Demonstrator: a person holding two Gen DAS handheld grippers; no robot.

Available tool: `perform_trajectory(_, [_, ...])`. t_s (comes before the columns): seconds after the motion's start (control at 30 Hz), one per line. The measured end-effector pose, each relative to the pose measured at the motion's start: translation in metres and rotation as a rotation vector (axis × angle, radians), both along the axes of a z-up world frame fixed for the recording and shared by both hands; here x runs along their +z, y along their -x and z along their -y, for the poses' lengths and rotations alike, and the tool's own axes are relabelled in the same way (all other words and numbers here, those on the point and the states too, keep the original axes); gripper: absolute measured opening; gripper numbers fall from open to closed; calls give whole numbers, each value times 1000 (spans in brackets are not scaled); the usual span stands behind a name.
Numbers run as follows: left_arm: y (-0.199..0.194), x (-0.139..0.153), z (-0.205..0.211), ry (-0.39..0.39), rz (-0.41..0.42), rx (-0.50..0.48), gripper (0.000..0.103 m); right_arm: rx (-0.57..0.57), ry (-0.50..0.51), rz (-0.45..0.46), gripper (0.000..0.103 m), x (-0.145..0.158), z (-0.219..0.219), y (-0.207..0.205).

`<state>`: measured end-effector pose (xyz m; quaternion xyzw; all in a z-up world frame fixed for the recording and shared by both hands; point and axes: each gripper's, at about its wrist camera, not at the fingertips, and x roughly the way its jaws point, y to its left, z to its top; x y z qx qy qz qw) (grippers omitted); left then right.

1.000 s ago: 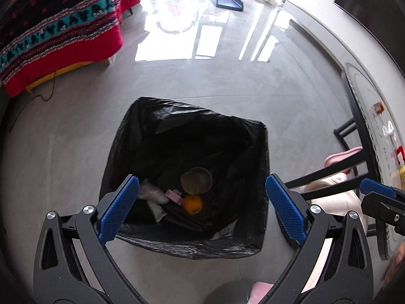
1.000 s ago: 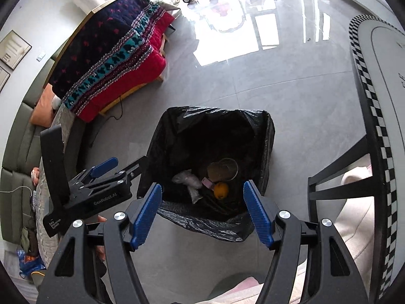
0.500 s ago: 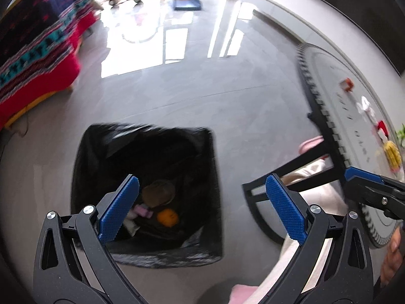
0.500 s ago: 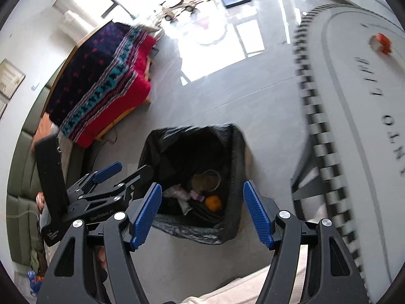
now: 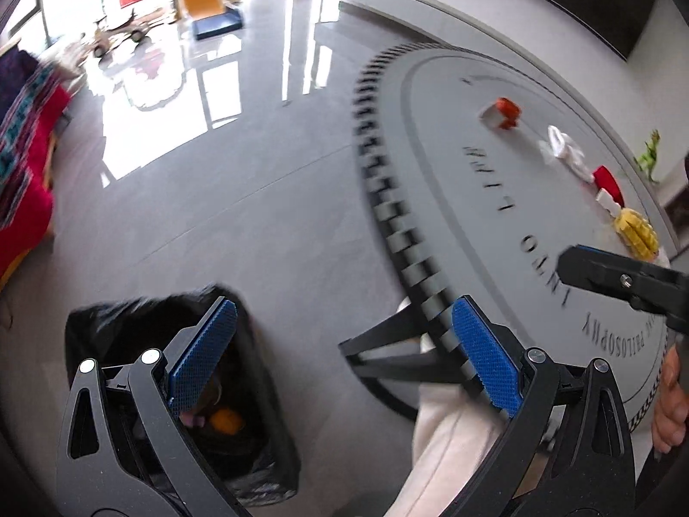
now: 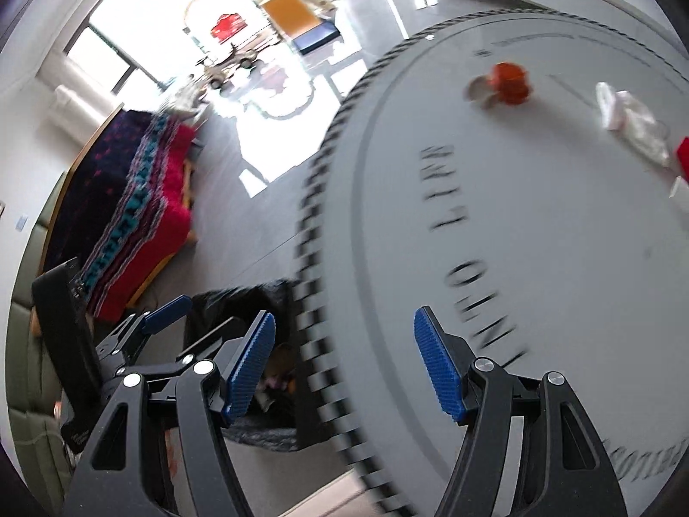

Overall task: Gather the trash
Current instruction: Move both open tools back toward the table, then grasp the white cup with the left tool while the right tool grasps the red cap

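A bin lined with a black bag (image 5: pixel 129 323) stands on the floor at lower left, with an orange (image 5: pixel 226 420) and other scraps inside; it also shows in the right wrist view (image 6: pixel 241 301). On the round grey table (image 5: pixel 495 258) lie an orange-red cup piece (image 5: pixel 504 112), crumpled white wrappers (image 5: pixel 564 151), a red and white wrapper (image 5: pixel 607 185) and a yellow scrap (image 5: pixel 637 232). The cup piece (image 6: pixel 508 79) and white wrappers (image 6: pixel 633 123) show in the right wrist view. My left gripper (image 5: pixel 344 357) is open and empty by the table's edge. My right gripper (image 6: pixel 344 366) is open and empty over the table's near part (image 6: pixel 538 258).
A sofa with a red and dark patterned blanket (image 6: pixel 129 198) stands at the left. The table's black legs (image 5: pixel 387 353) and a person's light trousers (image 5: pixel 452 443) are below the table edge. A green toy dinosaur (image 5: pixel 650 155) stands beyond the table. Toys lie far off on the shiny floor.
Both grippers have swung right and up from over the bin to the table. The bin has slid to the lower left of both views. Both stay open and empty.
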<state>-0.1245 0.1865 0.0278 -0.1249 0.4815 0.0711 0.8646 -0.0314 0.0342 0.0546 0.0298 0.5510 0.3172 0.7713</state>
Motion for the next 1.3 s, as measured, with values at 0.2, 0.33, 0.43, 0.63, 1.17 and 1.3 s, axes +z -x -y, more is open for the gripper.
perform_trajectory(0.2, [-50,2,34,-29,9,-104,97,-100,6,-5,68,-2,29,-53])
perform_trajectory(0.33, [-85,2,53,-45,19,-158,97,-152,19,-10,68,-4,43,-87])
perform_trajectory(0.43, [-108,2,62,-65,45,-171,97,-182,28,-14,68,-6,47,-112])
perform_trajectory(0.63, [-155,-4,81,-98,35,-217,97,-224,51,-30,58,-13,44,-167])
perform_trajectory(1.17, [-207,-13,92,-148,19,-288,97,-176,111,-29,51,-36,9,-224])
perform_trajectory(1.3, [-214,-16,92,-153,11,-290,97,-160,156,17,45,-33,13,-223])
